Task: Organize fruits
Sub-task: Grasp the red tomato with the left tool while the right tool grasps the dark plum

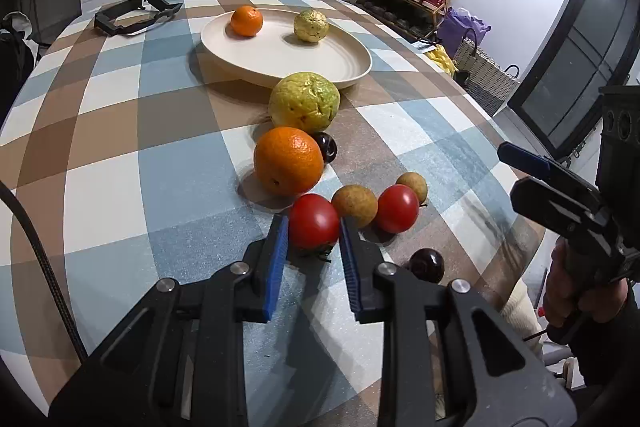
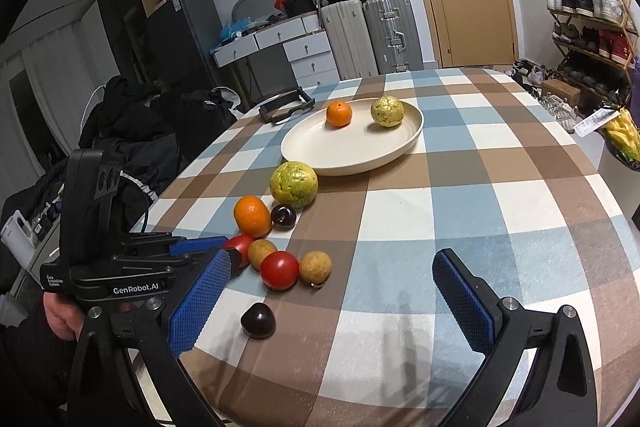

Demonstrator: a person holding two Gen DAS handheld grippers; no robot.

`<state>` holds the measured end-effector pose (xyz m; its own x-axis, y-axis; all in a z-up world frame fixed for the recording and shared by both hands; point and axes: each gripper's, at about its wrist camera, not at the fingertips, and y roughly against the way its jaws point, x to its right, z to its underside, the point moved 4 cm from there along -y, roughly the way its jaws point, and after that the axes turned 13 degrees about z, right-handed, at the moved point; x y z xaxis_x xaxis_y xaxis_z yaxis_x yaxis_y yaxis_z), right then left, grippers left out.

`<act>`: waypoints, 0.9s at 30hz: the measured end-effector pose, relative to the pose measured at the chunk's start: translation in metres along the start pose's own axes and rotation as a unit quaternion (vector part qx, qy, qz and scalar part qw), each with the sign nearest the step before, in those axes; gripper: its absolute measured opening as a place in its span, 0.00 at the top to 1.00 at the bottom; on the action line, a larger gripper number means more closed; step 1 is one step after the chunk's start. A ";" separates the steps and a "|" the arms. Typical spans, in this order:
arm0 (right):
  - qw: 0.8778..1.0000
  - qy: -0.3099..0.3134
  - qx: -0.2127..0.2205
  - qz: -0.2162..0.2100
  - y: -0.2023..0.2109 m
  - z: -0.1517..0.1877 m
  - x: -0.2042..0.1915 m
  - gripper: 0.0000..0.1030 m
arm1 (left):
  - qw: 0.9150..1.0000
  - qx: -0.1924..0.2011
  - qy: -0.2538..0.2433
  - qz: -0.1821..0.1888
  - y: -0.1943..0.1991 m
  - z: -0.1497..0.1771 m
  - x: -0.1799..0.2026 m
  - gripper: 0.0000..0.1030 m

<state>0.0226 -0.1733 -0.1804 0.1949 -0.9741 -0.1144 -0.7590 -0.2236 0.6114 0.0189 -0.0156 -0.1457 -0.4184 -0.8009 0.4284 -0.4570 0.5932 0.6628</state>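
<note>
My left gripper has its blue pads on both sides of a red tomato on the checked table; it looks shut on it. A second tomato, two brown longans, a large orange, a green-yellow guava and two dark plums lie close by. The cream plate holds a small orange and a yellow guava. My right gripper is open and empty above the table's near part, with a plum below it.
A black frame lies at the table's far left corner. The right gripper shows at the right edge of the left wrist view. Suitcases, drawers and a shoe rack stand beyond the table.
</note>
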 end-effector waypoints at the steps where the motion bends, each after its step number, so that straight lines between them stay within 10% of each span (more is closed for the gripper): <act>1: 1.000 0.000 -0.002 0.000 0.000 0.001 0.000 0.00 | 1.000 0.001 0.000 0.000 0.000 0.000 0.000 0.78; 15: 0.998 0.058 -0.029 -0.027 -0.004 0.024 -0.034 0.01 | 0.999 0.034 0.010 0.001 0.027 -0.004 -0.005 0.78; 27: 0.991 0.116 -0.046 -0.048 -0.015 0.040 -0.065 0.33 | 0.999 0.035 0.010 -0.002 0.033 -0.004 -0.004 0.79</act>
<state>-0.0033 -0.1077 -0.2136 0.4085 -0.9128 0.0005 -0.6728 -0.3007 0.6760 0.0084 0.0067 -0.1229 -0.4007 -0.8041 0.4391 -0.5133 0.5940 0.6194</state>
